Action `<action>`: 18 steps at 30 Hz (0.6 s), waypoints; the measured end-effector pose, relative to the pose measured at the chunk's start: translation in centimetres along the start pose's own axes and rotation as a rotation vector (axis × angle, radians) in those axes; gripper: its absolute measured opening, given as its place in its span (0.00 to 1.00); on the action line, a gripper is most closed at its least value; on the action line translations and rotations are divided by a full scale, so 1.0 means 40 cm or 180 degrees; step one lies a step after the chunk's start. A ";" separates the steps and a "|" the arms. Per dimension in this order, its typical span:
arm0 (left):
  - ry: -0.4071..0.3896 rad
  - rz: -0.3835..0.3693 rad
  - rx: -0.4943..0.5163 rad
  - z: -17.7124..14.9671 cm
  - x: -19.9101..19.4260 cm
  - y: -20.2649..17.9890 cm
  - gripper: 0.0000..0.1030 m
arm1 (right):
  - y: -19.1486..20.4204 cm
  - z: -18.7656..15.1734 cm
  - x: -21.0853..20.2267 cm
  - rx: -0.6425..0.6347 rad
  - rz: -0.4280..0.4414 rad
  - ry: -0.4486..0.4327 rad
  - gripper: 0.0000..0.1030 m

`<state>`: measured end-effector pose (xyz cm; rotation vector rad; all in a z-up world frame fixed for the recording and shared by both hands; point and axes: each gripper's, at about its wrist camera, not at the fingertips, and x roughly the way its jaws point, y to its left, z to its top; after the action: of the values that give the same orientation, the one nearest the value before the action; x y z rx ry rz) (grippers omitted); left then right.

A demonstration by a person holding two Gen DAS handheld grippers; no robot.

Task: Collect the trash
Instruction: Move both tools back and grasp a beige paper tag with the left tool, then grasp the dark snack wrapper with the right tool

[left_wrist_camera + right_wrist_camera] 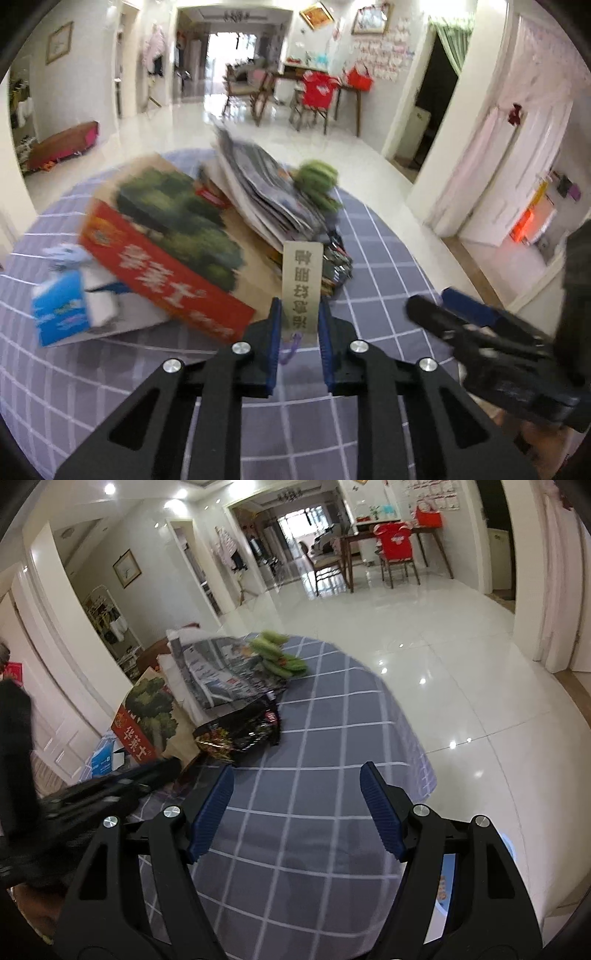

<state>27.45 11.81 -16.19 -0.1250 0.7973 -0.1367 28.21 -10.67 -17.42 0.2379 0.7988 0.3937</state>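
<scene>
Here the left gripper (298, 314) is clamped on a narrow beige card (302, 284) printed with dark Chinese characters, its blue ribbed pads (274, 332) pressing the card's two long edges so that it stands upright between the fingers, with a bit of purple cord (290, 347) dangling below it. The card is raised above a round table covered by a grey-blue checked tablecloth (369, 258). Behind it lies a flattened cardboard box (166, 236) with a red panel and a picture of green vegetables, a tilted stack of newspapers (258, 184) leaning on it, and a glossy black snack bag (243, 731) at the foot of the stack. A bunch of green bananas (317, 181) rests on the far side of the papers, and a blue and white tissue pack (62, 310) sits at the box's left end. The right gripper (297, 805) hangs released over a bare stretch of cloth, its blue pads (212, 812) spread wide with nothing between them; in the left wrist view it shows as a dark blurred shape at the lower right. Beyond the table are a shiny white tiled floor (443, 627) and a wooden dining table with chairs (388, 554).
</scene>
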 end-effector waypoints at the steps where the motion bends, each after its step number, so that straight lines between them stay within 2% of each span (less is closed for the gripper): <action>1: -0.0036 0.0025 -0.0022 0.004 -0.012 0.009 0.18 | 0.013 0.008 0.015 -0.0014 0.0054 0.0037 0.68; 5: -0.0113 0.0182 -0.0090 0.015 -0.050 0.041 0.18 | 0.057 0.024 0.061 -0.0084 0.0158 0.0118 0.76; 7: -0.0116 0.0206 -0.0132 0.014 -0.061 0.055 0.18 | 0.082 0.036 0.090 -0.0162 0.0215 0.0179 0.77; 14: -0.0102 0.0205 -0.0164 0.008 -0.082 0.078 0.18 | 0.144 0.051 0.185 -0.0634 0.0050 0.0397 0.77; 16: -0.0097 0.0205 -0.0159 0.007 -0.086 0.081 0.18 | 0.145 0.057 0.204 -0.0696 0.0047 0.0463 0.75; 18: -0.0095 0.0195 -0.0163 0.006 -0.080 0.077 0.18 | 0.147 0.065 0.212 -0.0737 0.0070 0.0482 0.63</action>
<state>25.61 15.39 -14.27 -0.1506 0.7744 -0.0564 33.98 -1.90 -19.09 0.0004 0.8915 0.5252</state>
